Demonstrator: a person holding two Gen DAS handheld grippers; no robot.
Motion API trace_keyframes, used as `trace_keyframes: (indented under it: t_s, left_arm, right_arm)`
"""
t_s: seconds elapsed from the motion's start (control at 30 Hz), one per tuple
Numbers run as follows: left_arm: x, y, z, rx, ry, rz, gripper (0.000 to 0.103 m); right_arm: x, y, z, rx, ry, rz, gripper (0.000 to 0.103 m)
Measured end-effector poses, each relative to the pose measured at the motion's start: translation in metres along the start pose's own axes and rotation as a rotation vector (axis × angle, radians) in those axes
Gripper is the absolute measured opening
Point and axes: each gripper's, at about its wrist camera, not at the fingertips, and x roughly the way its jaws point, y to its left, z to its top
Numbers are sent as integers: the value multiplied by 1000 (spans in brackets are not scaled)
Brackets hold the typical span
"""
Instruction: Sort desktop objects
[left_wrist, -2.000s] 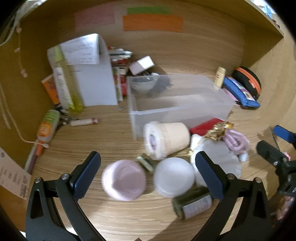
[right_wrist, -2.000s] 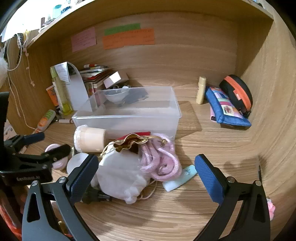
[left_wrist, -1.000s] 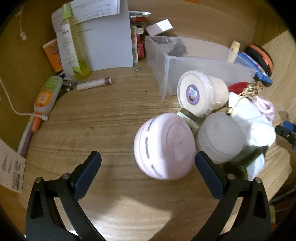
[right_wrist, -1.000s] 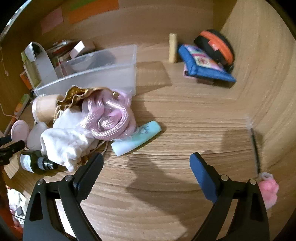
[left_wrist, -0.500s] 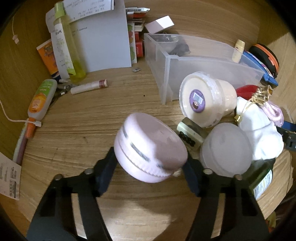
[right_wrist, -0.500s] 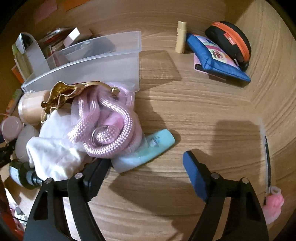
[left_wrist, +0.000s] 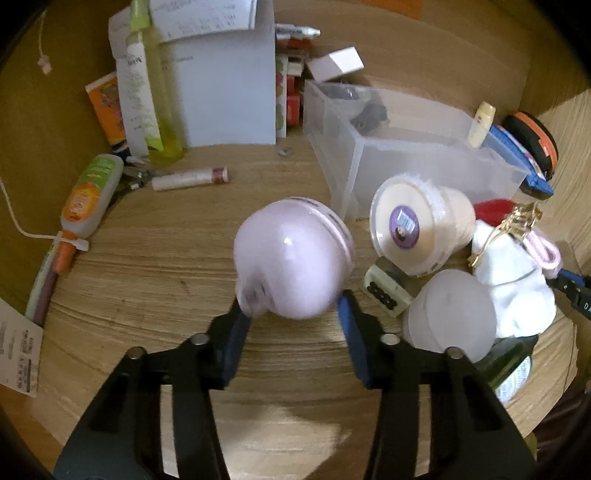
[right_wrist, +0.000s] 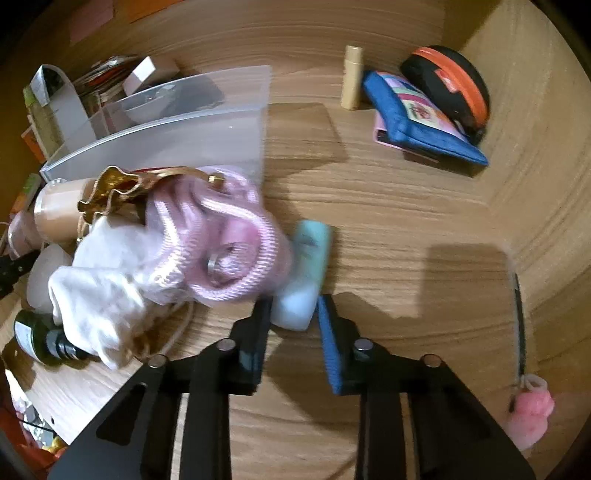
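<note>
In the left wrist view a lilac round jar (left_wrist: 291, 258) sits tilted between the blue pads of my left gripper (left_wrist: 291, 308). The jaws are closing and both pads press on the jar's lower rim. In the right wrist view a pale blue tube (right_wrist: 308, 254) lies on the wooden desk, pointing away from me. My right gripper (right_wrist: 294, 312) has its jaws closing on the tube's near end, with a pad touching each side. A coil of pink rope (right_wrist: 221, 251) leans against the tube's left side.
A clear plastic bin (left_wrist: 424, 162) stands behind the pile. Next to the jar lie a cream cup (left_wrist: 417, 225), a frosted white jar (left_wrist: 448, 310), a white pouch (left_wrist: 513, 291) and a green bottle (left_wrist: 513, 369). A blue pouch (right_wrist: 417, 122) and a black-orange case (right_wrist: 450, 81) sit at the back right.
Both grippers went from wide open to closed. The left one clamped the lilac jar, which tipped up. The right one moved in on the blue tube and closed on its near end.
</note>
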Motion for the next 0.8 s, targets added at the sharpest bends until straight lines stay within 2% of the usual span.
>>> trace_keyframes:
  t_s: [0.03, 0.13, 0.23, 0.3, 0.37, 0.43, 0.57, 0.67, 0.8]
  left_arm:
    - [-4, 1, 1, 0, -10, 0, 32]
    - [-11, 1, 4, 8, -26, -20, 31]
    - [-10, 1, 5, 18, -20, 1, 31]
    - [-4, 2, 8, 23, 5, 9, 38]
    - [0, 6, 10, 21, 16, 11, 59]
    - [4, 9, 14, 25, 22, 21, 68]
    - [12, 11, 27, 56, 40, 9, 75]
    - [24, 7, 40, 90, 72, -21, 77]
    - [49, -3, 53, 131, 124, -5, 77]
  right_arm:
    - [-1, -4, -1, 9, 2, 2, 21]
    - [-3, -18, -4, 46, 8, 4, 21]
    - [-5, -21, -3, 41, 3, 7, 21]
    - [-5, -18, 0, 14, 1, -3, 23]
    - [-2, -13, 4, -27, 0, -22, 27]
    - [1, -9, 8, -59, 2, -27, 30]
    - [12, -5, 17, -101, 10, -26, 30]
    - [15, -6, 21, -112, 15, -20, 30]
    - [18, -6, 24, -137, 12, -14, 30]
